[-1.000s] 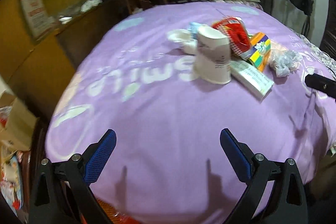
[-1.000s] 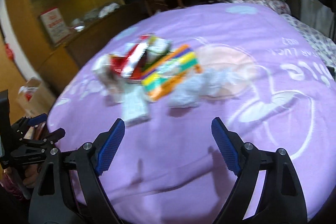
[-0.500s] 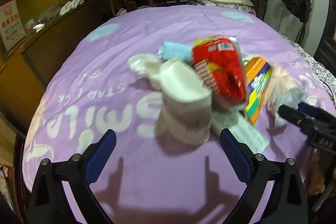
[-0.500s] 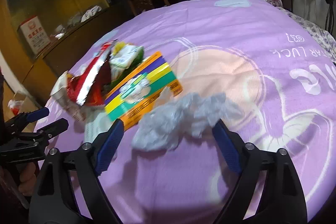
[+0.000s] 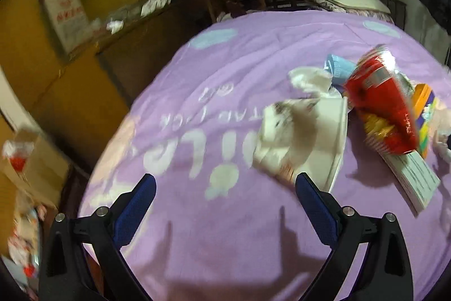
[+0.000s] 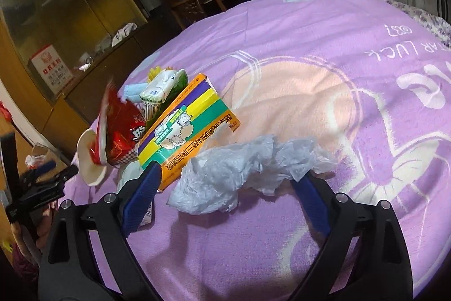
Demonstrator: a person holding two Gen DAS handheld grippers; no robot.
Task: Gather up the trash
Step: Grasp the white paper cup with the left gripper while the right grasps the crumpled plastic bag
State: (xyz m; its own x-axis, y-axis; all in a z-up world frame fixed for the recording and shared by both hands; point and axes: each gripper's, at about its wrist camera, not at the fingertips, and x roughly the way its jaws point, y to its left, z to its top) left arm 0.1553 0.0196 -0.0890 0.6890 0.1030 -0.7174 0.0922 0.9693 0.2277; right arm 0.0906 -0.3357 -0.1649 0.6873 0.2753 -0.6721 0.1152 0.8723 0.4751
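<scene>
Right tool (image 6: 225, 185) angled downward, jaws opening around crumpled plastic bag (image 6: 239, 171); left tool (image 5: 224, 198) wide.

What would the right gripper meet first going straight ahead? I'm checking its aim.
Probably the crumpled plastic bag, lying between the opening jaws of the right gripper, ahead of the striped box. Depth is uncertain.

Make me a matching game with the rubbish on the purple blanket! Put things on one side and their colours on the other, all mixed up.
Things:
1. crumpled plastic bag
2. snack packet
3. paper cup
4. striped box

Colours:
A. red
B. orange, purple, yellow and green
C. pale grey
D. white

Pairs: 1-C, 2-A, 3-D, 4-B
</scene>
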